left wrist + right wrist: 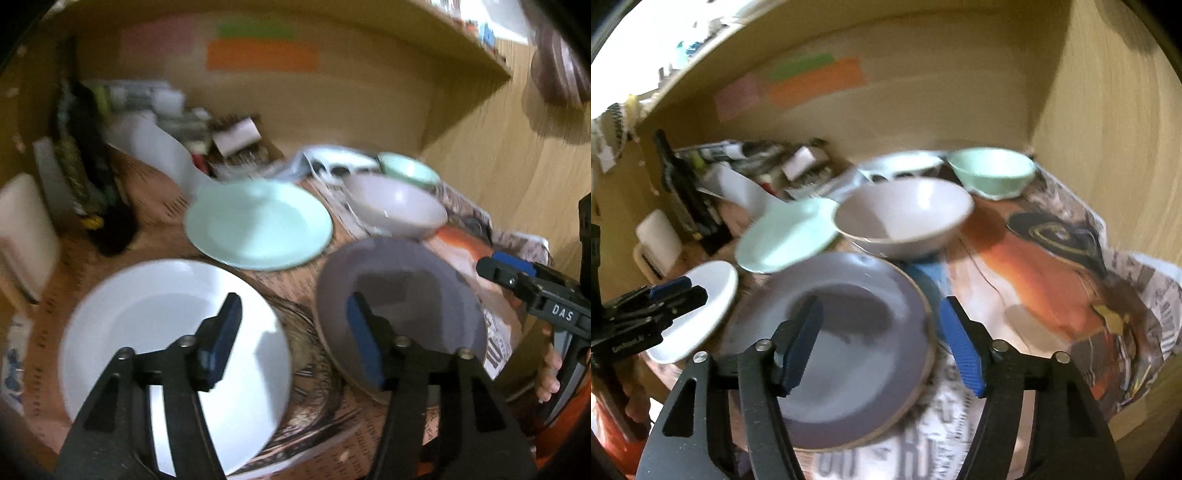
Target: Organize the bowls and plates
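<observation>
On a newspaper-covered shelf lie a white plate (147, 332) at front left, a mint plate (258, 225) behind it and a grey-purple plate (417, 295) at front right. A grey bowl (395, 206) and a mint bowl (410, 168) stand behind. My left gripper (291, 336) is open and empty, above the gap between the white and grey-purple plates. My right gripper (882, 339) is open and empty over the grey-purple plate (849, 350), near its right rim. The grey bowl (905, 218), mint bowl (993, 170), mint plate (786, 236) and white plate (701, 310) also show there.
Clutter of boxes and bottles (147, 147) fills the back left of the shelf. A white cup (905, 164) sits behind the grey bowl. A wooden side wall (1108, 129) stands at right. Coloured sticky notes (262, 55) are on the back wall.
</observation>
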Demonstrator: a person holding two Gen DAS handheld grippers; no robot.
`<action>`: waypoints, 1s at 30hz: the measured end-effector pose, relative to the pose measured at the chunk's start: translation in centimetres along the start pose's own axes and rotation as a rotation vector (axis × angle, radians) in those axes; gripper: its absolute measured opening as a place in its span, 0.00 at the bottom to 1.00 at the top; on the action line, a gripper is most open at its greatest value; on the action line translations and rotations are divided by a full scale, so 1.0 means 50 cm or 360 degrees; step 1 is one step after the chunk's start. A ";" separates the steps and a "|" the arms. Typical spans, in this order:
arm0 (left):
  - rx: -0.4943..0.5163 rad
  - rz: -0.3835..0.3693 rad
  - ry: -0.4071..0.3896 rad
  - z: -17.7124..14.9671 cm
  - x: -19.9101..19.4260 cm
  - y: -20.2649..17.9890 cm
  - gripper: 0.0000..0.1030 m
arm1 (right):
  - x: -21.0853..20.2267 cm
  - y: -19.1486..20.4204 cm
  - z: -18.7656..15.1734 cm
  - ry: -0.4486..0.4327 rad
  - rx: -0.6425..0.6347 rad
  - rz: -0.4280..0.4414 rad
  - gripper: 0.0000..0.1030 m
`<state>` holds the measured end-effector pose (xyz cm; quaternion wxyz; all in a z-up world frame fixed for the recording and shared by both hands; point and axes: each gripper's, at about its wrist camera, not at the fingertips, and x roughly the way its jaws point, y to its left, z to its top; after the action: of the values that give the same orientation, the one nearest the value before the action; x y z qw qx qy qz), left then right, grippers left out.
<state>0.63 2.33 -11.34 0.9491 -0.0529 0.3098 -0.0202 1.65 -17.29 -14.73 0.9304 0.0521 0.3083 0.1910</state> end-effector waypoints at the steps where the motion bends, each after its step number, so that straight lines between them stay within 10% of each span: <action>1: -0.0008 0.0016 -0.0032 0.001 -0.014 0.008 0.65 | -0.002 0.013 0.004 -0.0014 -0.0023 0.0020 0.61; 9: -0.0048 0.0171 -0.0216 -0.013 -0.101 0.069 0.88 | 0.004 0.132 0.013 -0.0070 -0.0208 0.0191 0.71; 25: -0.0245 0.0389 -0.0065 -0.094 -0.099 0.257 0.91 | 0.105 0.285 -0.013 0.0144 -0.0342 0.0375 0.71; 30: -0.0282 0.0389 -0.0024 -0.115 -0.082 0.298 0.88 | 0.137 0.311 -0.023 0.0230 -0.0361 0.0366 0.57</action>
<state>-6.01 16.94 -15.26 0.9384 -0.0986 0.3074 0.1233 0.98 -0.33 -16.12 0.8777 -0.0322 0.3428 0.3331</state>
